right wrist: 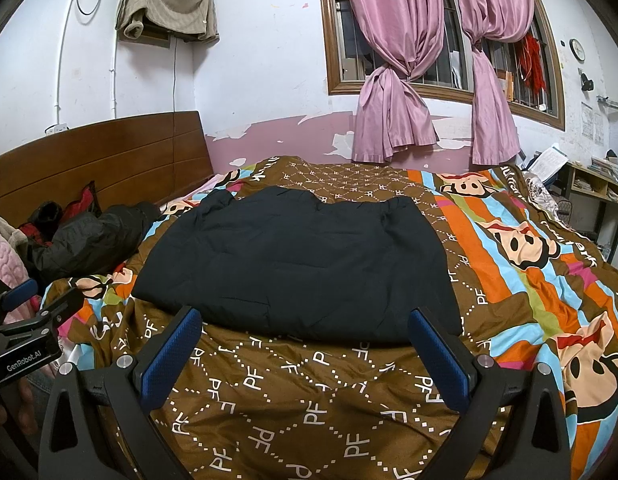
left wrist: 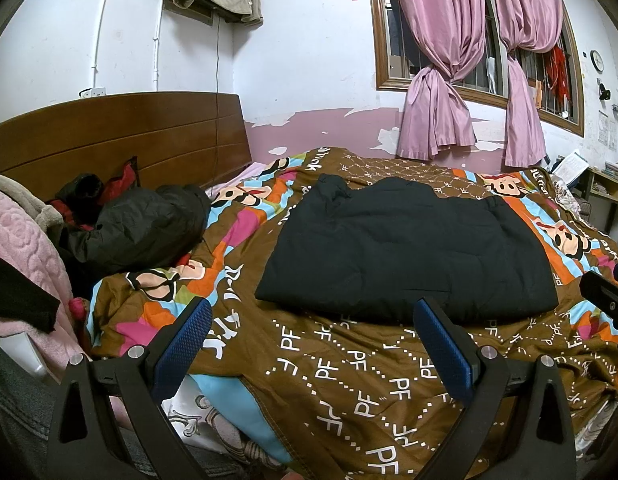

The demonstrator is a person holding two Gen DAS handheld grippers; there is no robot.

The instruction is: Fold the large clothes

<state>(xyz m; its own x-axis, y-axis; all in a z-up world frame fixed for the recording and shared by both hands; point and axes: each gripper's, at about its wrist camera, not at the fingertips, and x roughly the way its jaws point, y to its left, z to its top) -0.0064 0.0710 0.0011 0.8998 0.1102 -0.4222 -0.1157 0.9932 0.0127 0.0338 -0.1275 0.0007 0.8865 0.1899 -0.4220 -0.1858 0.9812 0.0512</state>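
Left hand-held gripper (left wrist: 313,344): blue-padded fingers (left wrist: 183,344) are spread wide with nothing between them; it is held over the near edge of the brown patterned quilt (left wrist: 349,380), just short of the near hem of the black padded garment (left wrist: 405,248).
Right hand-held gripper (right wrist: 305,354): its fingers are likewise spread wide and empty, with the tips just short of the garment's near hem; no contact is seen.
Black padded garment: it is laid flat, folded into a broad block, on the middle of the quilt, with its near hem straight and its far edge rumpled.
Brown patterned quilt: the bed is covered by it beneath the garment; white "PF" lettering and bright cartoon stripes are seen around the garment.
Dark crumpled jacket (left wrist: 141,228): heaped to the left of the garment, apart from it.
Wooden headboard (left wrist: 117,136): stood beyond the jacket, far left of the garment.
Pink knotted curtains (right wrist: 393,112): hung at the barred window on the wall beyond the garment.
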